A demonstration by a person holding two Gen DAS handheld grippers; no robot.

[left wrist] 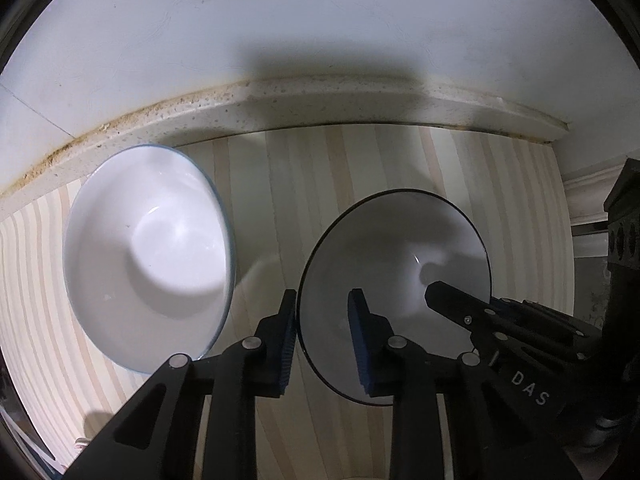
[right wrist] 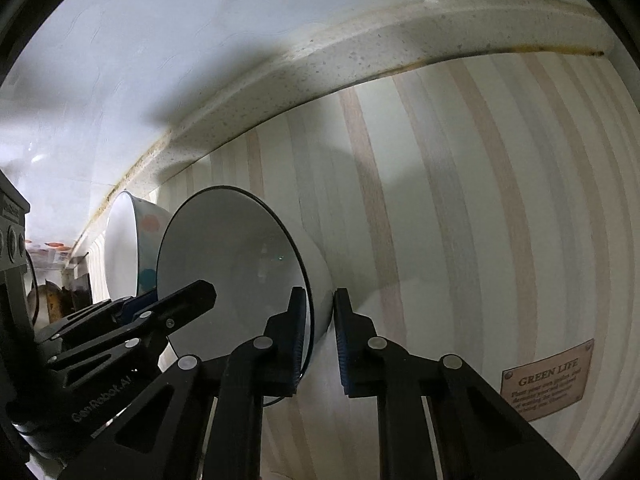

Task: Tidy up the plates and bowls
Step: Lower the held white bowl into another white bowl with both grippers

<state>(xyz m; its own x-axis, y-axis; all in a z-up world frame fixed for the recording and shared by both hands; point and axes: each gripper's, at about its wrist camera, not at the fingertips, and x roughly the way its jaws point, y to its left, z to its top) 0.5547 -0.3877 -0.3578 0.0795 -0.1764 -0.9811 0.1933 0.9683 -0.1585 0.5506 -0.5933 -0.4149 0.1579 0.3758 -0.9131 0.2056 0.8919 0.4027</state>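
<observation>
Both grippers point steeply down, side by side. The left gripper (left wrist: 322, 338) stands part-closed, jaws apart; the right gripper (right wrist: 320, 340) stands nearly shut, jaws narrow.

dim, overhead light | hard shadows on wall (left wrist: 320, 20) | fisheye-bent, dark-vignetted edges

Both wrist views downward, close, sharing black-rimmed bowl (left wrist: 394, 264).

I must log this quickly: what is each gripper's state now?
Left gripper: shut on the black-rimmed bowl, fingers astride its rim.
Right gripper: shut on the same bowl's opposite rim.
</observation>
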